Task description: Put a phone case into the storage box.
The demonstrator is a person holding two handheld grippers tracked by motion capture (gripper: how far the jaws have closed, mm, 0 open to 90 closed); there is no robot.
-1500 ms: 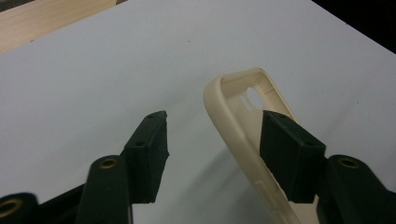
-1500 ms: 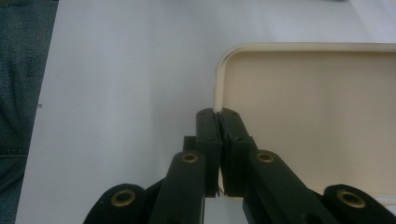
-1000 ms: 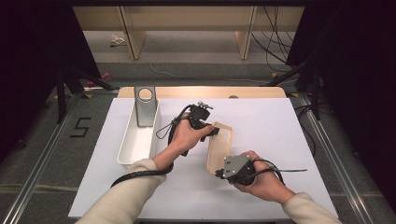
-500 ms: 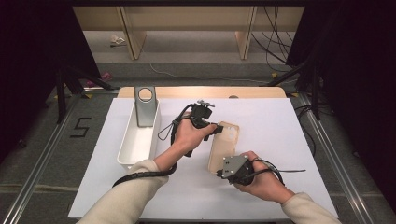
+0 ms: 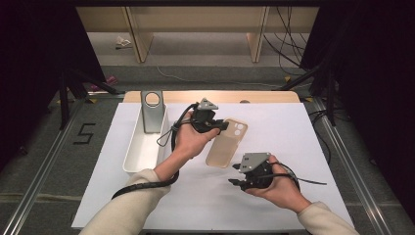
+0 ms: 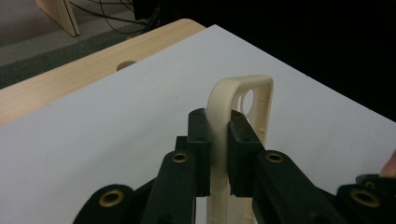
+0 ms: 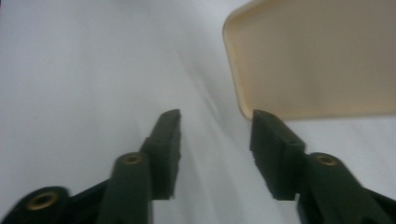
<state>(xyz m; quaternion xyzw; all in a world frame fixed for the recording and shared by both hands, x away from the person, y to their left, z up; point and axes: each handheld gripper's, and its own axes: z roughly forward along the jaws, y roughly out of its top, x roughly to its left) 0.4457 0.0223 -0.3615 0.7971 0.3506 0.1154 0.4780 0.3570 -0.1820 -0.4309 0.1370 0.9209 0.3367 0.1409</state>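
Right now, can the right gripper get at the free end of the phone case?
Probably yes. The right gripper has its jaws apart, having just opened, with nothing between them. The phone case, held by the left gripper, ends just beyond them, with only bare table around.

The phone case looks smooth matt cream plastic; the table edge pale wood.

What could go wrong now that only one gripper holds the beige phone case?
1. The left gripper pinches the phone case only on one thin side wall, so the case could swing or slip out when it is lifted.
2. The right gripper, whose jaws have just been opening with nothing between them, is close to the case's corner and could bump it.
3. If the case drops, it may land on the white mat instead of in the white tray.
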